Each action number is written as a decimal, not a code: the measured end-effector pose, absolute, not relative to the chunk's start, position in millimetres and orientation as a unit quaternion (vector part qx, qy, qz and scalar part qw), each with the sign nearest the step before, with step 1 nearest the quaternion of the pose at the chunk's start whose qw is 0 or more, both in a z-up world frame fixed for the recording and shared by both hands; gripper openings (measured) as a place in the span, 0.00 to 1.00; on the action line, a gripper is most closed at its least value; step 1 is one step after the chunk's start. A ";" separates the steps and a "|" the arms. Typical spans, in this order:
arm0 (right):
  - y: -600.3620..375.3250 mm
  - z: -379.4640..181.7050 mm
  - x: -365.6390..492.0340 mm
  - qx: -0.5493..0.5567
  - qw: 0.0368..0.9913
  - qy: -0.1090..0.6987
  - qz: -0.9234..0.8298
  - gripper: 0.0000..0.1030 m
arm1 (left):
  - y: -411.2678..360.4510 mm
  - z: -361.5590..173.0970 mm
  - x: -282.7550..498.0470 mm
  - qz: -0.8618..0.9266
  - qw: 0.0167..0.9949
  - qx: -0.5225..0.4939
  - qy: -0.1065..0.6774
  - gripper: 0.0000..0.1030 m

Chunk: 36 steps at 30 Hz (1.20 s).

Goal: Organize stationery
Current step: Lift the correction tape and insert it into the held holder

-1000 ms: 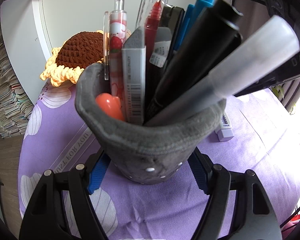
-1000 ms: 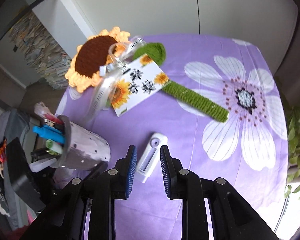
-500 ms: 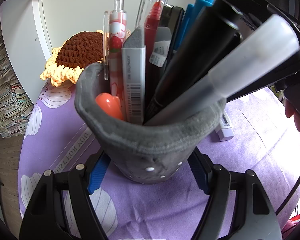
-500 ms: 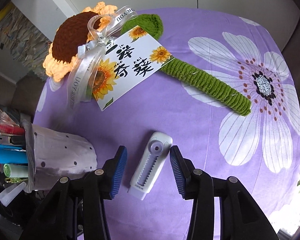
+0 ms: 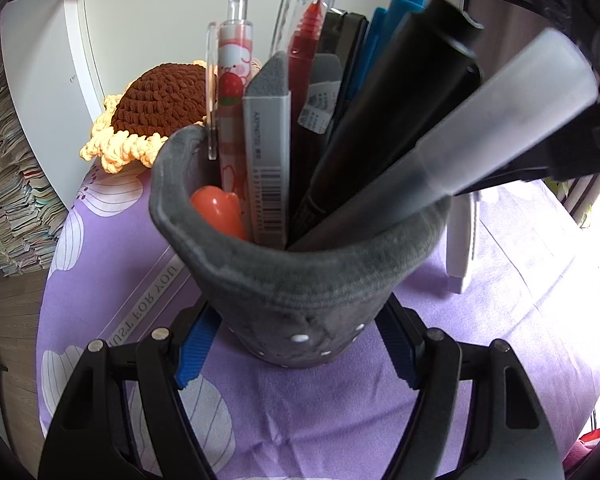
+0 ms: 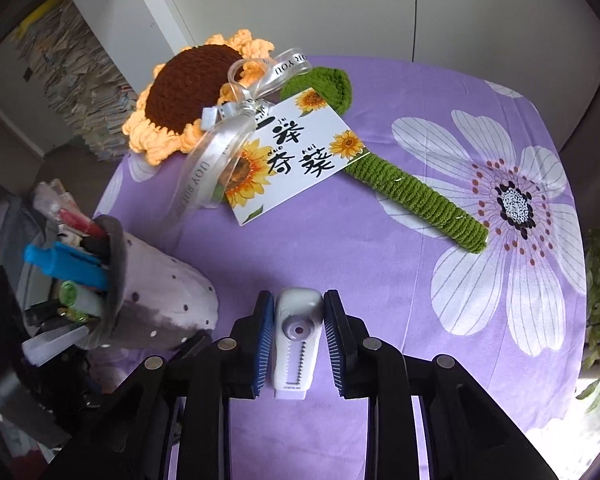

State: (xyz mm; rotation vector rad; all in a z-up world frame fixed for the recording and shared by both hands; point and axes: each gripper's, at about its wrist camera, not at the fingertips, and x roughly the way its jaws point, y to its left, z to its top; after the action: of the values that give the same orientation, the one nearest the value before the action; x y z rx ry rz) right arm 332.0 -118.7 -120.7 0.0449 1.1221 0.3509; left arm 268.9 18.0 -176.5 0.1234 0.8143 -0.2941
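My left gripper (image 5: 298,340) is shut on a grey dotted fabric pen cup (image 5: 300,292) that stands on the purple cloth, full of several pens and markers. The cup also shows in the right wrist view (image 6: 156,300), at the left. My right gripper (image 6: 296,332) is closed around a white correction-tape dispenser (image 6: 297,340), its blue pads touching both sides. The dispenser also shows in the left wrist view (image 5: 462,244), to the right behind the cup, with the right gripper's dark body above it.
A crocheted sunflower (image 6: 196,92) with a green stem (image 6: 416,196), ribbon and a card (image 6: 296,156) lies at the back of the round table with the purple flower-print cloth (image 6: 500,208). A wall stands behind. Stacked papers (image 6: 80,76) are off the table's left.
My right gripper has moved down over the correction-tape dispenser and closed on it. In the left wrist view the dispenser now stands more upright. My left gripper has kept still on the cup.
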 end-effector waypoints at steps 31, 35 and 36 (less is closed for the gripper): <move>-63.2 1.8 288.9 -0.009 0.889 0.353 0.293 0.26 | 17.4 -176.2 270.7 -0.142 0.906 0.060 0.395 0.71; -60.5 -9.5 294.5 -0.007 0.881 0.370 0.294 0.26 | 17.3 -176.1 270.7 -0.142 0.906 0.060 0.395 0.71; -59.7 -11.2 294.8 -0.008 0.880 0.372 0.294 0.26 | 17.3 -176.1 270.9 -0.142 0.906 0.060 0.395 0.71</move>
State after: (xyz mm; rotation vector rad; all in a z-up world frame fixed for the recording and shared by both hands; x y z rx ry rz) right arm 294.8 -59.7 -11.2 -0.0158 0.7756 0.6136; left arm 271.0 17.3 -176.1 0.1237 0.8152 -0.2941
